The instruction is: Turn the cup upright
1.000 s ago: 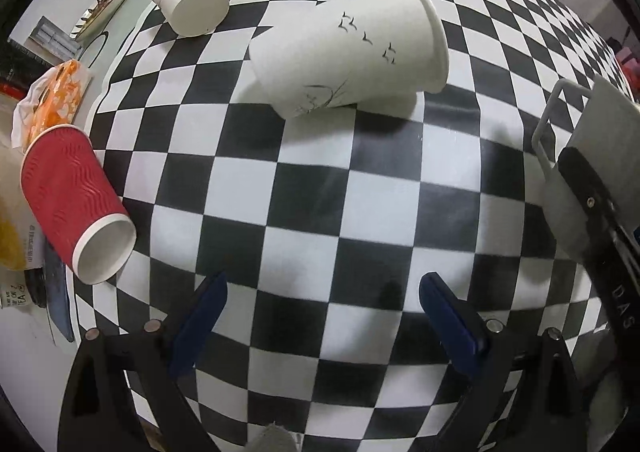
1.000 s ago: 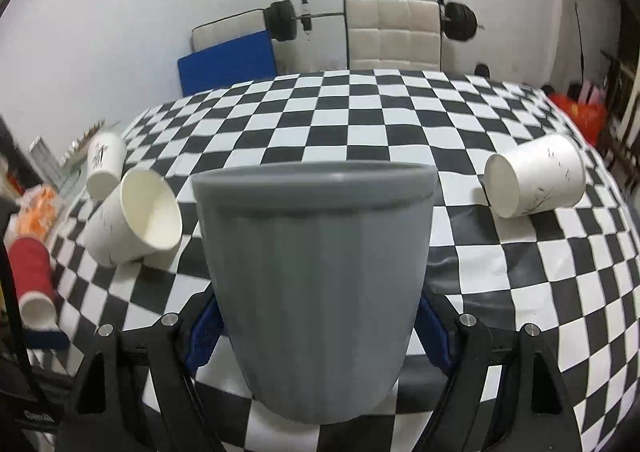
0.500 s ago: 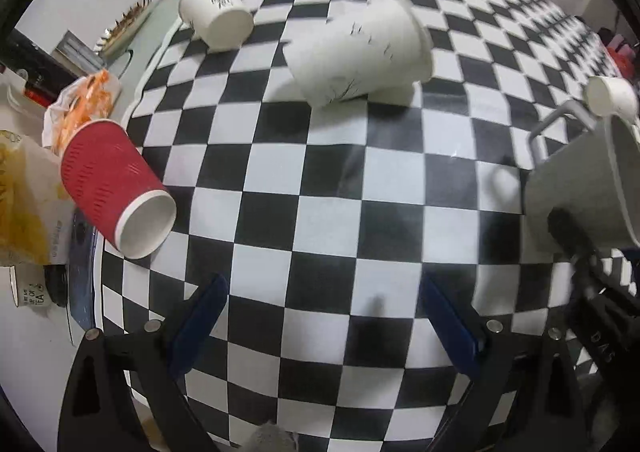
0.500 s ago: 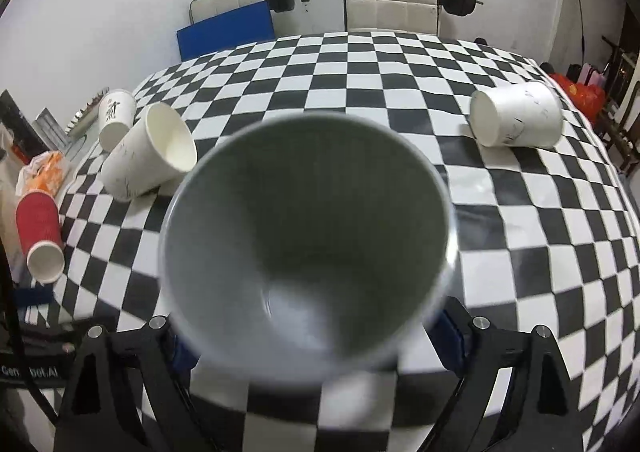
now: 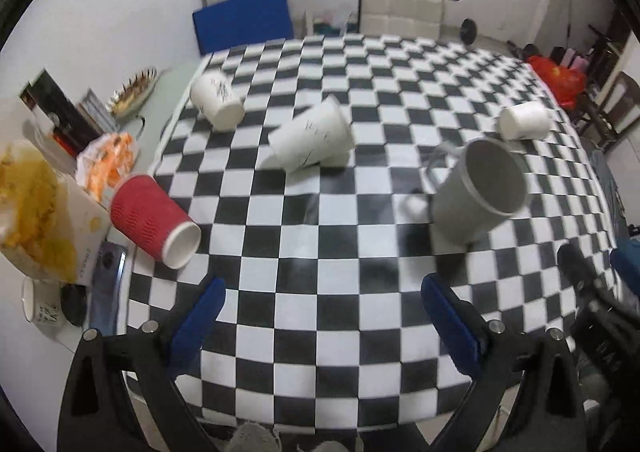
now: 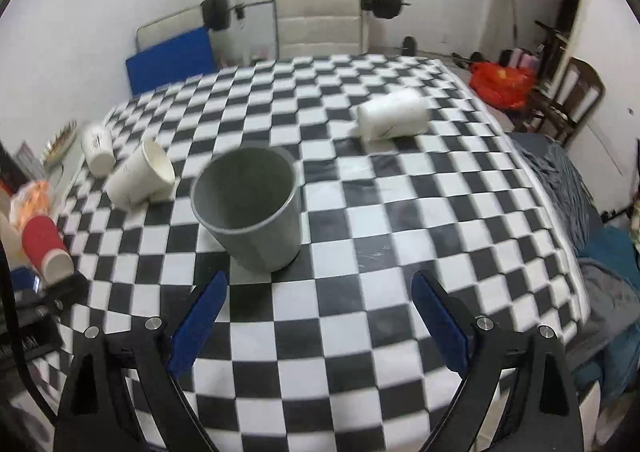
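A grey ribbed cup (image 6: 256,219) stands mouth up on the checkered table, free of both grippers; it also shows with its handle in the left wrist view (image 5: 476,191). My right gripper (image 6: 320,316) is open and empty, a short way back from the cup. My left gripper (image 5: 320,316) is open and empty above the near table edge. A white paper cup (image 5: 312,139) lies on its side mid-table. Another white cup (image 6: 392,117) lies on its side at the far right. A red cup (image 5: 154,219) lies at the left edge.
A third white cup (image 5: 216,99) with dark writing stands rim down at the back left. Snack bags (image 5: 108,159), a box and a phone crowd the left side. A weight bench (image 6: 320,25) and a red bag (image 6: 500,85) are beyond the table.
My right gripper opened, let go of the grey cup and pulled back; the cup now stands on the table. My left gripper also drew back and tilted up, showing more of the room.
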